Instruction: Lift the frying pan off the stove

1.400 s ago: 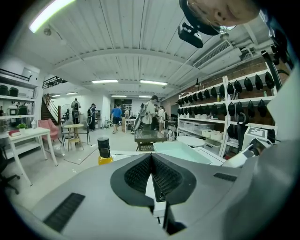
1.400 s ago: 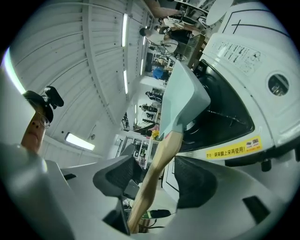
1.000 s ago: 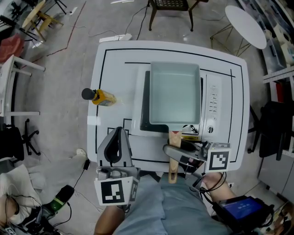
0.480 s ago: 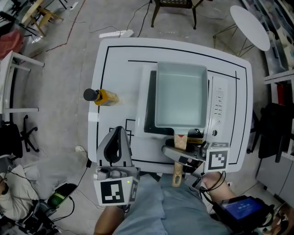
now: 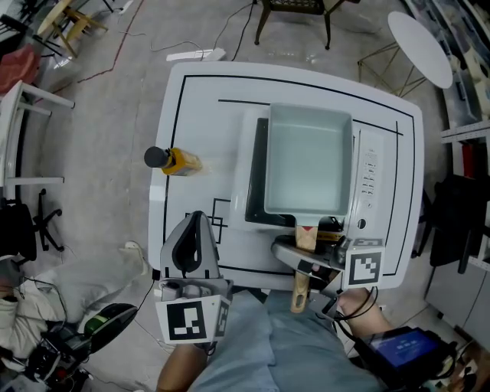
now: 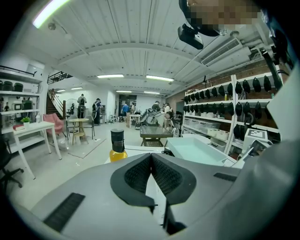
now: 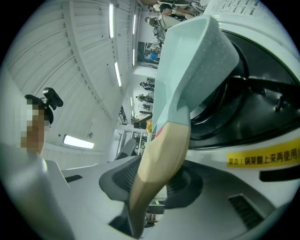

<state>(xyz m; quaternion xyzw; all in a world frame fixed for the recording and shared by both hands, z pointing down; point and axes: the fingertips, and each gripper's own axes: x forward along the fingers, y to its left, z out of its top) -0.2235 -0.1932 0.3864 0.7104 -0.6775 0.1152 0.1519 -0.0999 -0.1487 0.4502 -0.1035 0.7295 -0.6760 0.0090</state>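
Note:
A pale green rectangular frying pan (image 5: 306,161) sits on the white stove (image 5: 369,180) on the white table (image 5: 199,99). Its wooden handle (image 5: 301,268) points toward me over the table's near edge. My right gripper (image 5: 297,254) comes in from the right, and its jaws have just been closing on that handle. In the right gripper view the handle (image 7: 159,164) fills the gap between the pads (image 7: 119,180), with the pan (image 7: 197,61) beyond. My left gripper (image 5: 195,220) hovers at the near left edge, shut and holding nothing, its fingertips (image 6: 151,155) meeting.
A yellow bottle with a black cap (image 5: 172,161) lies on the table left of the stove, and in the left gripper view the same bottle (image 6: 117,145) shows ahead. A round white side table (image 5: 417,42) and a dark chair (image 5: 295,9) stand beyond the table.
The right jaws have drawn in round the wooden handle. The pan rests on the stove as before, and the left gripper has kept still. The head view has drifted slightly.

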